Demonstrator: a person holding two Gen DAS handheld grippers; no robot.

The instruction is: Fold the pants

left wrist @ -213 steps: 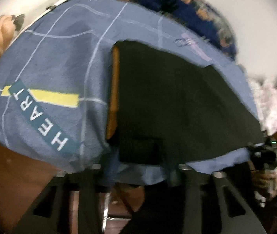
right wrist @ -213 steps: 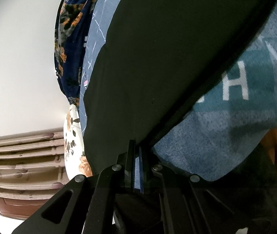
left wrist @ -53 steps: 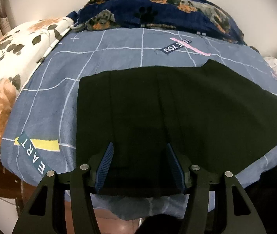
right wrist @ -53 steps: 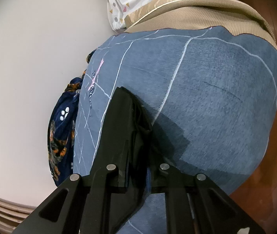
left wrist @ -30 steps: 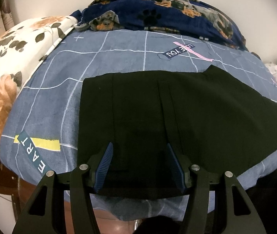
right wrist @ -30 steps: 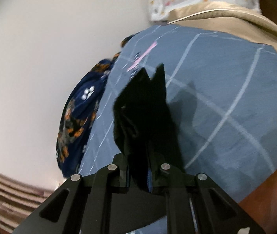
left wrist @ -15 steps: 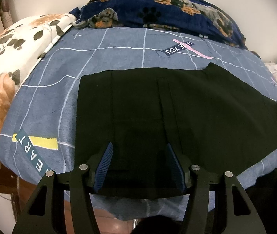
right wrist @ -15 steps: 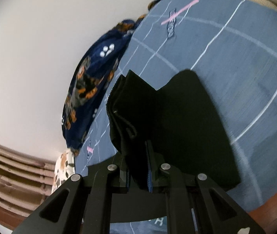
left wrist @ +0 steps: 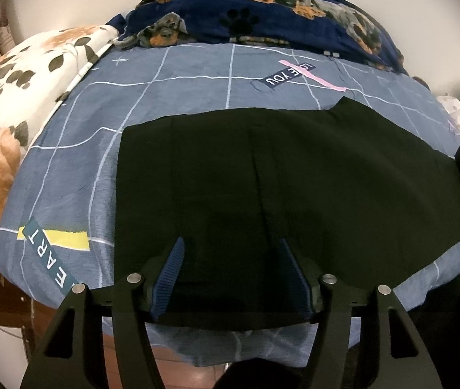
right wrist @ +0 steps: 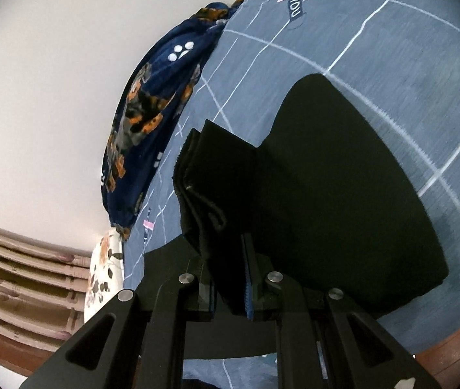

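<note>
At the far left of the left wrist view a floral pillow [left wrist: 9,123] was noted against the bed's edge, with a navy dog-print blanket [left wrist: 262,16] bunched along the far side. The blue grid-patterned bedsheet [left wrist: 181,90] was found to carry the black pants [left wrist: 294,178], spread flat across its near half, waist end to the left, the right end raised.

The left gripper [left wrist: 230,275] was observed just above the near hem of the pants, its jaws standing well apart with nothing between them.

To the right, the right gripper [right wrist: 230,285] was seen clamped on a bunched thickness of the pants [right wrist: 343,194]; several layers of the leg end stood up from the jaws, while the rest of the garment lay on the bedsheet [right wrist: 359,32] beyond.

The step in hand was judged to be the carrying of the leg end over toward the waist for a crosswise fold. For a clean result, the gathered layers should be kept square in the right gripper and drawn across low and level, so that the lower layer is not dragged. The left gripper would be best used to pin the near edge at the intended crease. The carried edge should be aligned with the waist edge ahead of release. A risk of uneven, slipping layers was noted.
</note>
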